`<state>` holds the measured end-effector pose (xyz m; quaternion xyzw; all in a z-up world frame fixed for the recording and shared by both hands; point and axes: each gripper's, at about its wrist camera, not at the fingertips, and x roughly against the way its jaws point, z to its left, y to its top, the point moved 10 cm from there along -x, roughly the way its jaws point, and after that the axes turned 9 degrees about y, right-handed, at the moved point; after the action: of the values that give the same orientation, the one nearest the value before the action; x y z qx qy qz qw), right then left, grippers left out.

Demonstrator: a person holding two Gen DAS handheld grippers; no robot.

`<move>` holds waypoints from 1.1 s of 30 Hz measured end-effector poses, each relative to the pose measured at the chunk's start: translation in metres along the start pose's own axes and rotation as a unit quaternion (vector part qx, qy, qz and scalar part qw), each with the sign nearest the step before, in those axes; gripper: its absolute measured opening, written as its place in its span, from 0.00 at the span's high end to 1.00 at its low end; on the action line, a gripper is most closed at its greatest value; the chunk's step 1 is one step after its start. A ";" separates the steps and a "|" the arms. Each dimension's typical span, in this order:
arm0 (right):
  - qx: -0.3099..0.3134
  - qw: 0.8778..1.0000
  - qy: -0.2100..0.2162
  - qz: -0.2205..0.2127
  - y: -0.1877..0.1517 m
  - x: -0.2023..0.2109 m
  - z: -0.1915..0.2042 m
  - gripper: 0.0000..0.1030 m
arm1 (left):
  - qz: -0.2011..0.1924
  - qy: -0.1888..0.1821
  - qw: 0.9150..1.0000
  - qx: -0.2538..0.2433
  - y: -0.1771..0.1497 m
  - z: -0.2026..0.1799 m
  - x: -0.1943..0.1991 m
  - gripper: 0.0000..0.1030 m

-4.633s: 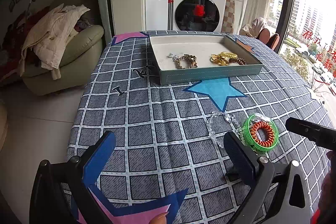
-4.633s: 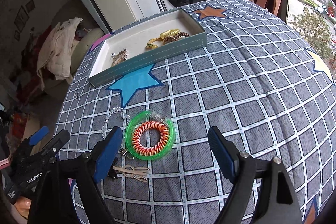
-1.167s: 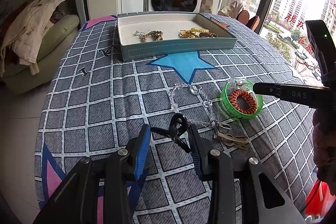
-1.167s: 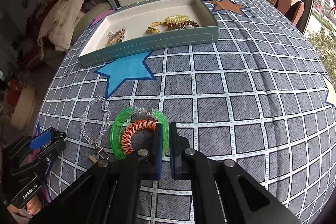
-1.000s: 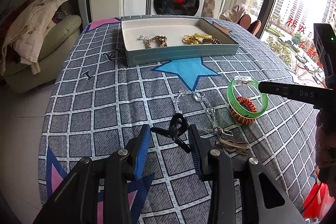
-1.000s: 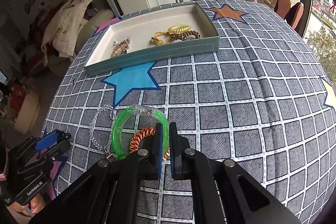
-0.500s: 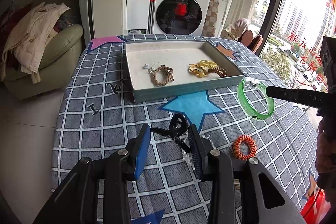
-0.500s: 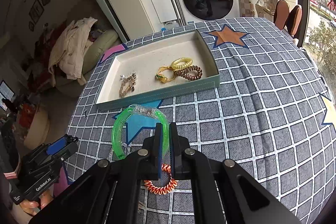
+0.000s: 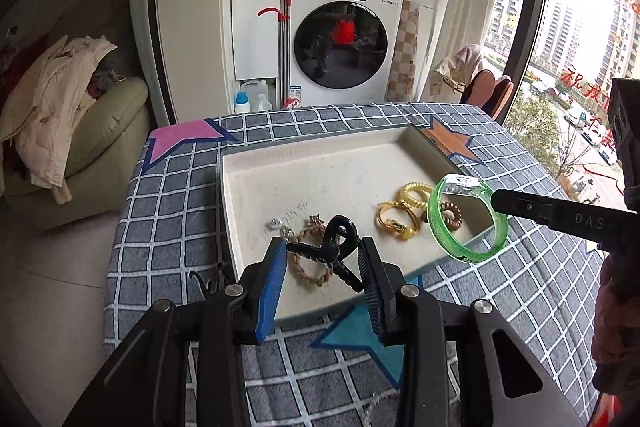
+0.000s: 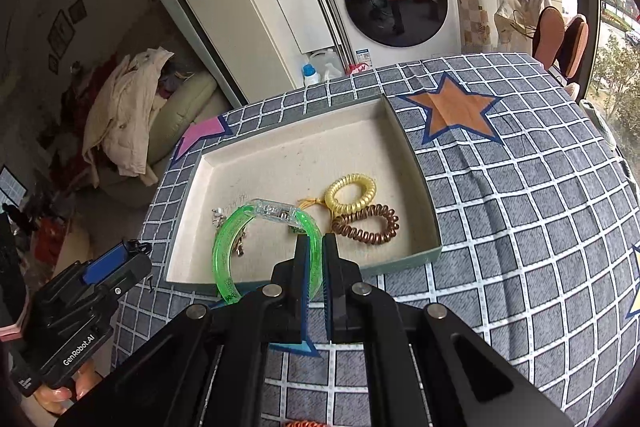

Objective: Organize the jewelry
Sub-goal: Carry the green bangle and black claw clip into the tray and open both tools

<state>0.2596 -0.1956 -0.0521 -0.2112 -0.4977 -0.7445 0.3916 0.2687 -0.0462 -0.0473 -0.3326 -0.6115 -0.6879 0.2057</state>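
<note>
Once both hands had carried their loads up from the cloth, we saw the left gripper [image 9: 323,255] clamping the black hair claw [image 9: 334,247] and the right gripper [image 10: 315,257] pinching the green bangle [image 10: 256,239] over the tray [image 9: 344,301] at frame centre, so both drops looked next.

An orange coil [image 10: 306,423] is cut off by the bottom edge — perhaps a hair tie.
</note>
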 end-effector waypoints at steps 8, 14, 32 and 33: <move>-0.021 0.999 -0.022 0.011 0.024 -0.050 -0.023 0.94 | 0.037 0.011 0.999 0.008 0.016 0.001 -0.069 0.45; -0.035 0.999 -0.038 0.017 0.030 -0.076 -0.040 0.94 | 0.059 0.022 0.998 0.004 0.012 0.000 -0.099 0.45; -0.022 0.999 -0.044 0.023 0.025 -0.087 -0.041 0.94 | 0.071 0.055 0.996 -0.003 -0.001 0.004 -0.115 0.45; -0.022 0.999 -0.043 0.022 0.025 -0.086 -0.040 0.93 | 0.069 0.056 0.996 -0.003 0.000 0.004 -0.114 0.43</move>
<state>0.3339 -0.2049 -0.1150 -0.2628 -0.4932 -0.7363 0.3816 0.3482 -0.0564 -0.1282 -0.3353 -0.5724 -0.6917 0.2854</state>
